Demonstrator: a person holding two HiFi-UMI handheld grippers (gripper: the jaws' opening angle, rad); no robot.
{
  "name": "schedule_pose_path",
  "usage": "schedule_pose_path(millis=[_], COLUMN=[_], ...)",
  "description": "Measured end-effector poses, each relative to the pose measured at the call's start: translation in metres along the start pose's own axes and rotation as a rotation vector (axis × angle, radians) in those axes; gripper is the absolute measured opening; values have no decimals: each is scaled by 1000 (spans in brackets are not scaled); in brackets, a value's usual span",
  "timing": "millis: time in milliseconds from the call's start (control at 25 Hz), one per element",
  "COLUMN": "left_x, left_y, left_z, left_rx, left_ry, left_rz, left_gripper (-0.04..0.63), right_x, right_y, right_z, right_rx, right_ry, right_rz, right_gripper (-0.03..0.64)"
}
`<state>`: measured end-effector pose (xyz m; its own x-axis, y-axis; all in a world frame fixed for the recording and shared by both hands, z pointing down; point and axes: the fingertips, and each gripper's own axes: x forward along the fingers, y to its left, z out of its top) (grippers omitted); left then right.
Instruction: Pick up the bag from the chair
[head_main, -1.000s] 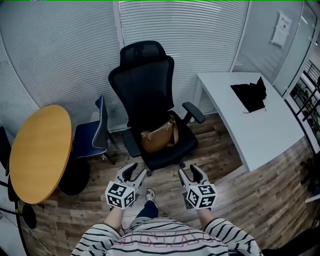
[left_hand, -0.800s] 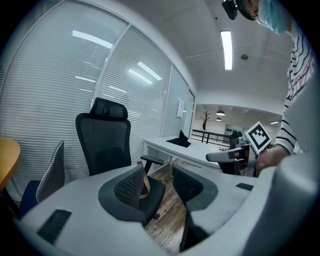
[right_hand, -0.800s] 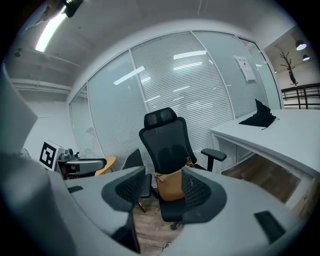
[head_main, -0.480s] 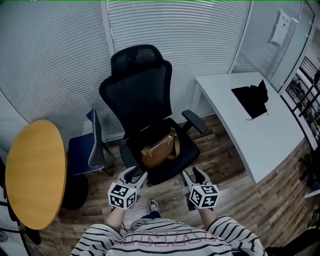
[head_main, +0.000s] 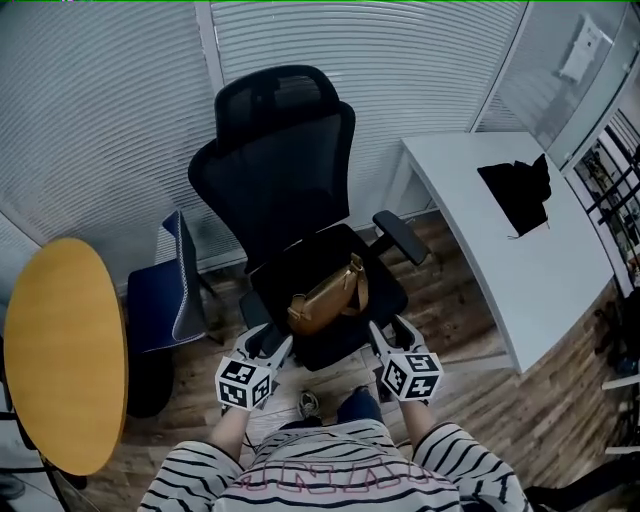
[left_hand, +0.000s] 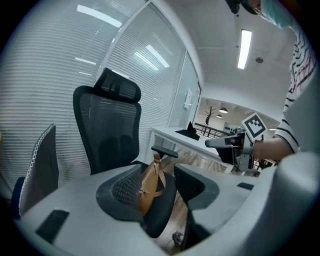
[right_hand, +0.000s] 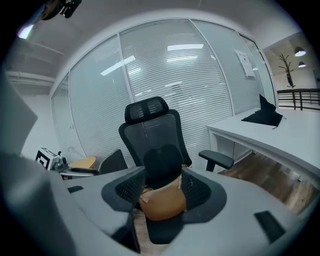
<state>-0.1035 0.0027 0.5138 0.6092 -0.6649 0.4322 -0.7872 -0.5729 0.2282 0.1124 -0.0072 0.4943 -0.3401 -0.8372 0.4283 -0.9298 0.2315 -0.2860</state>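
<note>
A tan leather bag (head_main: 326, 294) with a strap lies on the seat of a black mesh office chair (head_main: 285, 170). My left gripper (head_main: 268, 343) hovers at the seat's front left edge, open and empty. My right gripper (head_main: 393, 336) hovers at the seat's front right edge, open too. Between the open jaws in the left gripper view stands the bag (left_hand: 149, 186), still some way off. The right gripper view frames the bag (right_hand: 162, 201) between its jaws, with the chair (right_hand: 152, 137) behind it.
A round wooden table (head_main: 62, 350) stands at the left, with a small blue chair (head_main: 170, 297) beside it. A white desk (head_main: 510, 240) at the right carries a black object (head_main: 518, 192). Blinds cover the glass wall behind. The floor is wood.
The person has stepped closer to the chair. Both grippers moved forward and now sit at the seat's front edge, on either side of the bag.
</note>
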Motion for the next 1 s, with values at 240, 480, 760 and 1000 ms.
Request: schedule_pose_path(millis=[240,480,760,1000], left_x=[26,57,87,105], left_y=[20,29,39,48], left_z=[-14,-26,-54,-78], left_rx=[-51,-87,-172,-190], left_ry=[36,68,94,121], left_rz=[42,114,227,306], left_gripper=[227,244,264,285], right_x=[40,90,148,196], right_y=[-26,-46,-72,-95], right_z=[3,-3,-19,-36], right_rx=[-12,-61,-110,-138], right_ry=[39,123,209,255], right_rz=[9,86,164,208], right_gripper=[219,219,219,219])
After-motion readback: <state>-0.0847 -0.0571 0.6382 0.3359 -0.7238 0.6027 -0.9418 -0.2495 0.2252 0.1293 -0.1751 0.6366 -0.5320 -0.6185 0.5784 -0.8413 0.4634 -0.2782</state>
